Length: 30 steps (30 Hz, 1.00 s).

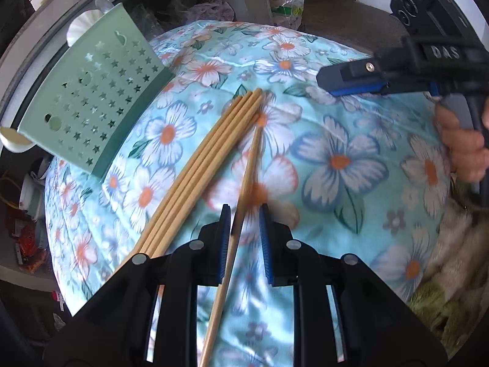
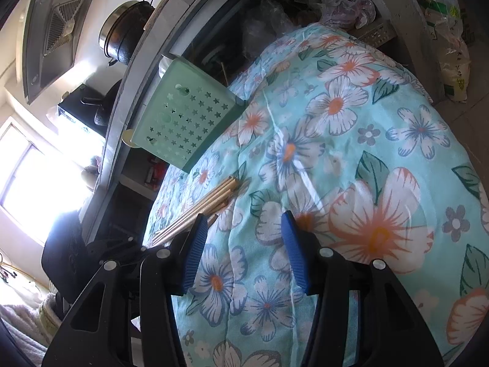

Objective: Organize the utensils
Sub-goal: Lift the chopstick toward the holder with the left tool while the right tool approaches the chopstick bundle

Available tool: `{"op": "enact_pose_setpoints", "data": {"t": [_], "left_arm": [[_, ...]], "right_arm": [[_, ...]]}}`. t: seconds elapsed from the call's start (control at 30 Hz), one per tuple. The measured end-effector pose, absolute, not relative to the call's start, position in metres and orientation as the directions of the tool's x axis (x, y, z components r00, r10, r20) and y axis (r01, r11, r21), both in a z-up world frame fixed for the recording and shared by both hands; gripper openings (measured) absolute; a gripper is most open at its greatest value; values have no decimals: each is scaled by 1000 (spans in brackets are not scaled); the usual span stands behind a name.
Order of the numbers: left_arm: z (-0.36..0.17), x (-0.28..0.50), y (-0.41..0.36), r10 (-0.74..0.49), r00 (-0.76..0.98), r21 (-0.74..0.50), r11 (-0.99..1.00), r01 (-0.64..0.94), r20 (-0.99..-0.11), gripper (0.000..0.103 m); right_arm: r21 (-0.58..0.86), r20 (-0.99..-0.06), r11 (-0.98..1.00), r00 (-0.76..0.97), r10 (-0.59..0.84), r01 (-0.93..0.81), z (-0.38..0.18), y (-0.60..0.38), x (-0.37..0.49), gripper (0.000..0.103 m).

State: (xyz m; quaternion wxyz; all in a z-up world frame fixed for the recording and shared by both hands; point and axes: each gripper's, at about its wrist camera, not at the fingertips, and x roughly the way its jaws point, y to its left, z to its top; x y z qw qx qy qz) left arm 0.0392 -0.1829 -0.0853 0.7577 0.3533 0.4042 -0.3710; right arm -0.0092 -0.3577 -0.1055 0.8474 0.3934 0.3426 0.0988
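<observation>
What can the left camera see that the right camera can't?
Only the left view shows a lone chopstick between the open left tongs, and the right tongs from outside. Only the right view shows a pot and a window. Both show the chopstick bundle, the green holder and the flowered cloth.

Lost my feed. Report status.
Left gripper open around one chopstick. Right gripper open, empty. Chopstick bundle on floral cloth; green holder unobstructed.
</observation>
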Motion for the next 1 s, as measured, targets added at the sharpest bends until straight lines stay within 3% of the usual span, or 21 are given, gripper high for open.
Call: {"op": "enact_pose_setpoints", "data": {"t": [0.2,0.3,0.5,1.0], "left_arm": [[-90,46,-196,-268,391,228,485,844,-880,17],[-92,47,-197,-269,389,227,480,847,-881,9],[-91,40,-194,-251,382,245,443,862,-889,5],[-96,59,-205,-247,315,164,485,859,-917,6]], "right_arm": [[739,-498,666,746,442,99,-106,-358,-9,50],[743,-495,662,746,445,99,-106,-359,-10,50],[746,-492,659,747,447,97,-107,-360,-10,50],[738,-512,663,743,432,123,-106,-363,-12,50]]}}
